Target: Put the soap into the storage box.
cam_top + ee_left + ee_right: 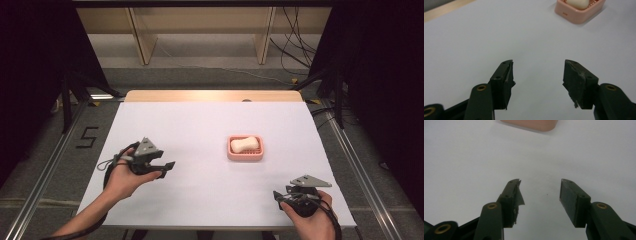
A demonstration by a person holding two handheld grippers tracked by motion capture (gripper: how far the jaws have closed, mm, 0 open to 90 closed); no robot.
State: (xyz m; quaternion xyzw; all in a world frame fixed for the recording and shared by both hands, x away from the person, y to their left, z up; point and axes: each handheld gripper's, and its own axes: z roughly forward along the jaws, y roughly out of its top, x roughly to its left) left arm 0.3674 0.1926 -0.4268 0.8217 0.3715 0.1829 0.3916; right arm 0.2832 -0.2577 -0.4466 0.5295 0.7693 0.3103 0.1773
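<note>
**Two open tools on a white desk, a soap dish lying between them and farther back**

High view: a white-topped desk (200,190) with a pale wooden strip at its far edge. A pink rectangular plastic soap dish (245,148) sits a little right of the middle, and a cream-white bar of soap (244,144) lies inside it. The left tool (167,167), black with a grey three-cornered plate on top, is held in the person's left hand (125,177) over the left part of the desk, its jaws pointing right toward the dish but well apart from it. The right tool (278,195) is held in the right hand (312,222) near the front right corner, nearer the person than the dish.

Left gripper view: the left tool's (538,82) two black jaws stand partly open with bare desk between them; they hold nothing. The pink dish (576,13) with the soap (577,3) sits at the upper right, well ahead of the jaws.

Right gripper view: the right tool's (540,200) jaws also stand apart over bare desk, gripping nothing. A rounded corner of the pink dish (531,123) shows at the top edge, ahead of the jaws.
</note>
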